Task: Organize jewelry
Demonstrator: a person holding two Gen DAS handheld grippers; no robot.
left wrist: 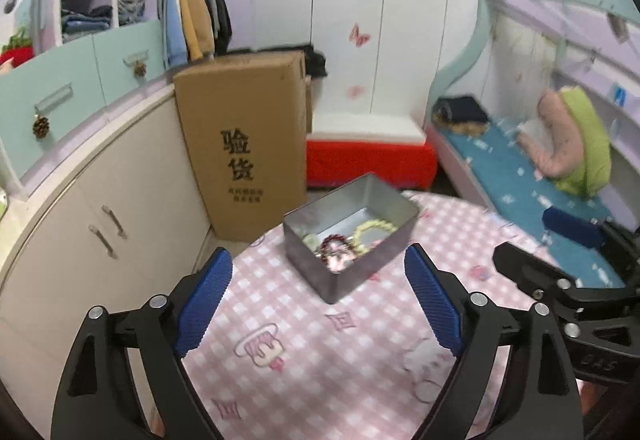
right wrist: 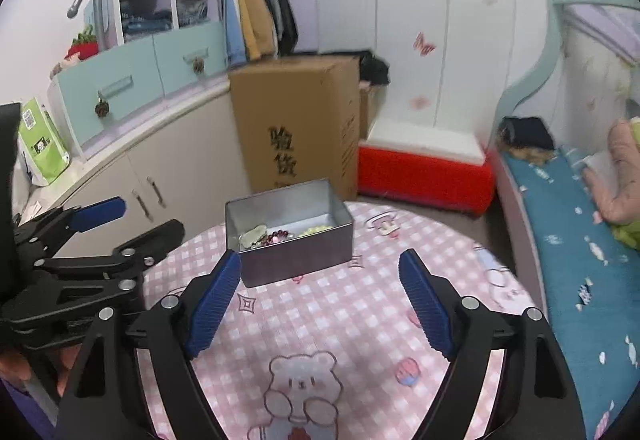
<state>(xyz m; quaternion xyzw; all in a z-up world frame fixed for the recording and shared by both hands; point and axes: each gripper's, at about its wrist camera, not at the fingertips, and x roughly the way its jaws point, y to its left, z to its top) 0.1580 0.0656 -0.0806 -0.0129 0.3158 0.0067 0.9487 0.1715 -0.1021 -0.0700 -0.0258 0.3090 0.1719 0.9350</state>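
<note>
Your left gripper (left wrist: 318,304) and right gripper (right wrist: 320,304) both hung wide open and empty, while the jewelry (left wrist: 348,242) lay heaped inside the lidless metal tin (left wrist: 372,268) just beyond their tips. The likeliest trouble, as I judged it, was a stray finger knocking the light tin across the smooth cloth, or the piled bracelets tangling together. The tin sat on a pink checked tablecloth (right wrist: 360,320) in a bedroom, with a cardboard box (right wrist: 296,120), cabinets (left wrist: 100,208) and a bed (right wrist: 576,260) around it.

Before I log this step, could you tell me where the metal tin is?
The metal tin sits on the pink checked tablecloth, centre in both wrist views, in front of the cardboard box.
</note>
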